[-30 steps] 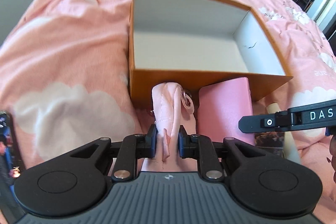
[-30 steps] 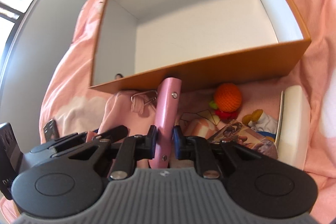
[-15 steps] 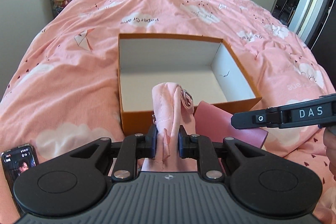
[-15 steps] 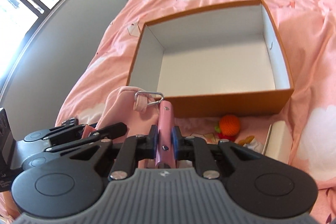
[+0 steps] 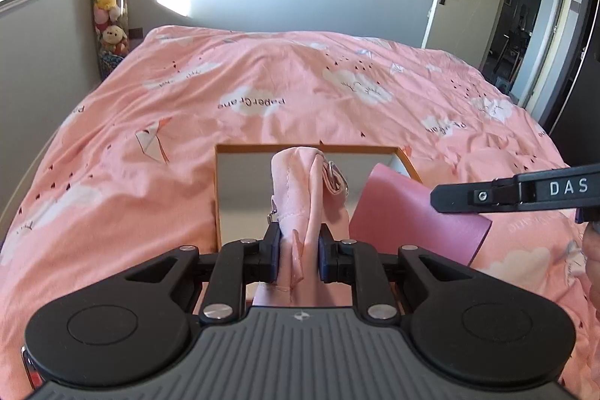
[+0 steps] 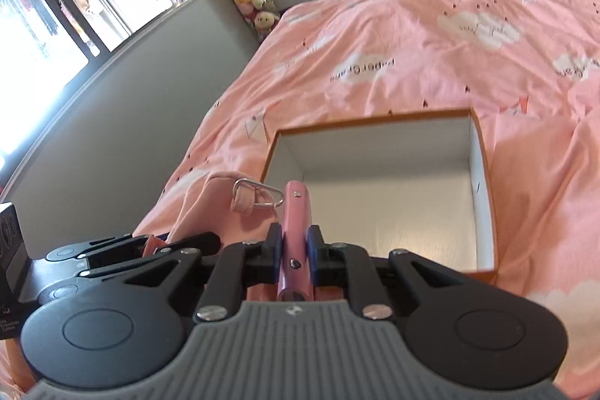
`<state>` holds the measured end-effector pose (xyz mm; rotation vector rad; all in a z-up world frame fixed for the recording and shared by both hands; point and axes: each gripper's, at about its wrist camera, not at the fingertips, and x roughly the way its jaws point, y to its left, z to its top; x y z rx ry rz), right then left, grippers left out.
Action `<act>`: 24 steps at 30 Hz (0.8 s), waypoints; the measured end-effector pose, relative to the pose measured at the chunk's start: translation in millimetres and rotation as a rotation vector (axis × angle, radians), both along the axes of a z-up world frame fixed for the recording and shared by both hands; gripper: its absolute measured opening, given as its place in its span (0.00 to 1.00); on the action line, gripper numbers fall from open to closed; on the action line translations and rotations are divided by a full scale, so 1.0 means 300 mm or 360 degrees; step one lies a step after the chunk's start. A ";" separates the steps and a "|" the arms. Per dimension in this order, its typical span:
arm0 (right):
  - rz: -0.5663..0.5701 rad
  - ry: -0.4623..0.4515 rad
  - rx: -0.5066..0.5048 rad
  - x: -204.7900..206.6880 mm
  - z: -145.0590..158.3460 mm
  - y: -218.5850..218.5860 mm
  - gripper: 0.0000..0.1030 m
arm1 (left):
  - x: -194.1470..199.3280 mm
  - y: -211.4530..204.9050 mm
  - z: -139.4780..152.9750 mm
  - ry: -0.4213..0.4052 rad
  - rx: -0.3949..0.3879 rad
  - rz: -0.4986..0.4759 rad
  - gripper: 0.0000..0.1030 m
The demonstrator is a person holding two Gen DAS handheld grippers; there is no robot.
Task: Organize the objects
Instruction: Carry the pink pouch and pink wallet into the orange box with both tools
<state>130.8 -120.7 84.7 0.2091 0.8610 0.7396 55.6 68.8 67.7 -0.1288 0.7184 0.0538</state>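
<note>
Item: orange box [image 6: 483,175], open-topped, white inside, set on the pink bedspread [image 5: 262,92]; taken as landmark. Left gripper [image 5: 299,248]: jaws closed on a pale pink fabric pouch [image 5: 300,190] with a metal ring, held upright, long axis vertical, over the box's near-left part. Right gripper [image 6: 293,250]: jaws pinched tight on the thin edge of a pink wallet [image 6: 296,231], its flat face on edge, long axis pointing toward the box's far wall. Both held clear above the box; the open cavity lies ahead of and below each gripper. The right looks marginally nearer the box's centre. Judgement: a lowering move would seat either item inside.
</note>
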 end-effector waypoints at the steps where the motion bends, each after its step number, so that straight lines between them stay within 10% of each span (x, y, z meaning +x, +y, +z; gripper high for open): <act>1: -0.0012 -0.0013 0.0007 0.018 0.005 0.003 0.14 | 0.020 0.003 -0.003 -0.0004 0.0018 0.0010 0.21; 24: -0.0152 0.0274 -0.0046 0.288 -0.419 0.244 0.14 | 0.309 0.000 -0.342 0.0468 0.0334 0.0014 0.22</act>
